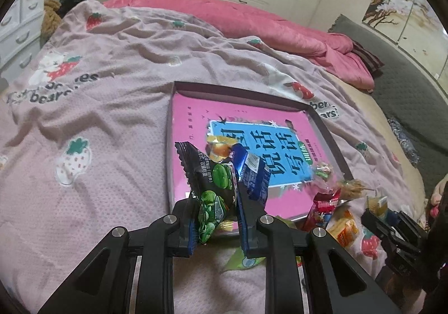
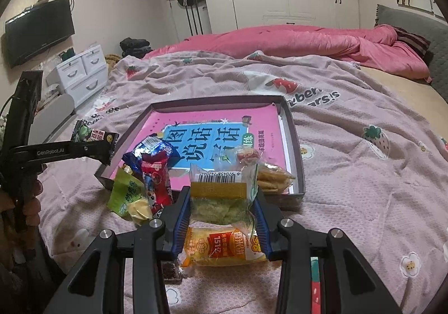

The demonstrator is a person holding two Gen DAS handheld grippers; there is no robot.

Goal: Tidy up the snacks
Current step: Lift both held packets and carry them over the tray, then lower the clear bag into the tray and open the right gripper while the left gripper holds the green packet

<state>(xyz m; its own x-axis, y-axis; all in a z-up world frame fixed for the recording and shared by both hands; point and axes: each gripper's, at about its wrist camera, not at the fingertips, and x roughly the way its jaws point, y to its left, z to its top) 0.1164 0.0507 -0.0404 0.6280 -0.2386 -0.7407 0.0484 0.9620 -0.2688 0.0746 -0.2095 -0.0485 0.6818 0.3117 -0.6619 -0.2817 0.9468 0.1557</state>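
A shallow dark box [image 1: 329,133] [image 2: 296,146] with a pink and blue book inside lies on the bed. My left gripper [image 1: 215,216] is shut on a black and green snack packet [image 1: 211,190], held above the box's near left corner; it also shows in the right wrist view [image 2: 93,136]. My right gripper [image 2: 221,210] is shut on a clear packet of green-yellow snack [image 2: 221,202], just above a yellow rice-cracker packet [image 2: 224,248] on the blanket. A blue packet [image 1: 253,171] [image 2: 148,151], a red packet [image 2: 156,182] and a cracker pack [image 2: 273,175] lie by the box's near edge.
The pink strawberry blanket [image 1: 98,123] covers the bed, with a rumpled pink quilt [image 2: 308,41] behind. A green packet [image 2: 123,190] lies on the blanket left of the red one. White drawers [image 2: 81,73] and a TV [image 2: 36,31] stand at the left.
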